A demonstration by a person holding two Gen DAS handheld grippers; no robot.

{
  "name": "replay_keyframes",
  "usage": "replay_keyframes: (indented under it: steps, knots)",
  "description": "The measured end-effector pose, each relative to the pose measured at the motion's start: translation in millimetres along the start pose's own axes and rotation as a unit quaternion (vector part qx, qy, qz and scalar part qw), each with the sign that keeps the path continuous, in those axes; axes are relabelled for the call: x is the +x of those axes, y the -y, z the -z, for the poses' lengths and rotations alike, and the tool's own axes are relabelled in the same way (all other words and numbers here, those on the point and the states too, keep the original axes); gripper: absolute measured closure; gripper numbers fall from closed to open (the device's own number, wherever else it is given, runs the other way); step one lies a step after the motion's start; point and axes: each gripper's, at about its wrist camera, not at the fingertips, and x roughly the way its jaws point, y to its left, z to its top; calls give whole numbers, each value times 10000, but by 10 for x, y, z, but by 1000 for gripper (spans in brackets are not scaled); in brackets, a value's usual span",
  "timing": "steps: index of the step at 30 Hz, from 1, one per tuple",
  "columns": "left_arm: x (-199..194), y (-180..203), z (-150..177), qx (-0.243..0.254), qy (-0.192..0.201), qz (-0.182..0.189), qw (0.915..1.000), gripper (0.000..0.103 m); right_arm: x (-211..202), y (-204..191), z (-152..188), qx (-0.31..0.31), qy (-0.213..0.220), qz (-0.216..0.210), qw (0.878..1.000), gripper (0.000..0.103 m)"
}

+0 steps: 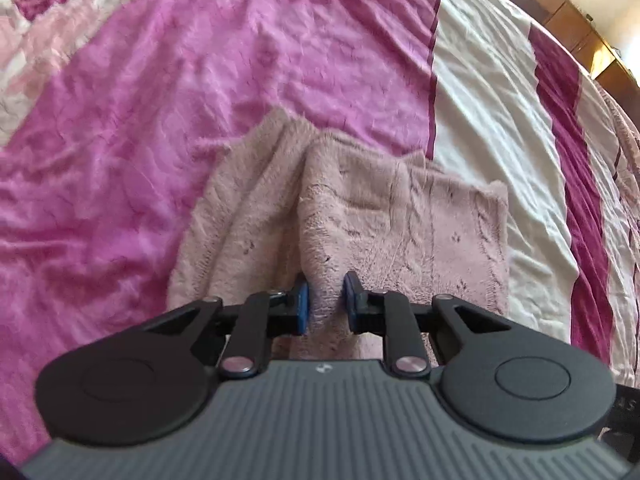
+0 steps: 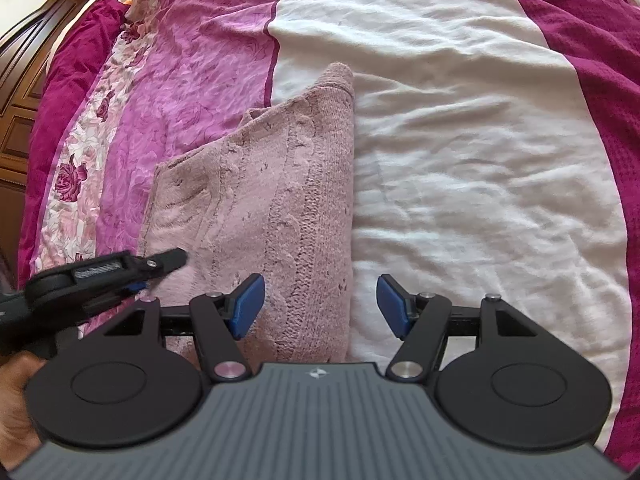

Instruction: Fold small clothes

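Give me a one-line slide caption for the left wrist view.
Left gripper pinches a ridge of the pink knit garment on the bedspread.

One knitted pink garment (image 1: 360,216) is counted, lying ahead of the jaws. Two grippers are counted: the left gripper (image 1: 326,300) and the right gripper (image 2: 320,306). One bedspread (image 2: 480,140) is recorded beneath.

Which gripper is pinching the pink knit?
The left gripper: its blue pads squeeze a raised fold of the pink knit. The right gripper hangs open over the knit's edge.
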Motion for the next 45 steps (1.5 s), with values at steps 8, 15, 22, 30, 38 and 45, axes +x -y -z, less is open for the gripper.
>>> replay_keyframes:
  steps: [8,15,22,30,38,45]
  knots:
    - [-19,-119,46,131,-40,-318,9994,80,27,-32,17,-67,-38,-40,10000,34]
    - [35,-116,61,287,71,-794,9964,43,58,-27,54,-88,-94,10,9999,34]
    - [92,-240,132,-46,32,-477,9988,42,91,-27,60,-98,-110,36,9999,34]
    - [172,-224,162,-158,-131,43,9998,73,95,-9,77,-66,-110,50,9999,34]
    - [-297,-107,-36,19,385,391,9985,77,70,-33,84,-79,-73,34,9999,34]
    - [-255,-367,30,-81,326,-86,9994,76,96,-114,91,-184,-82,-48,9998,34]
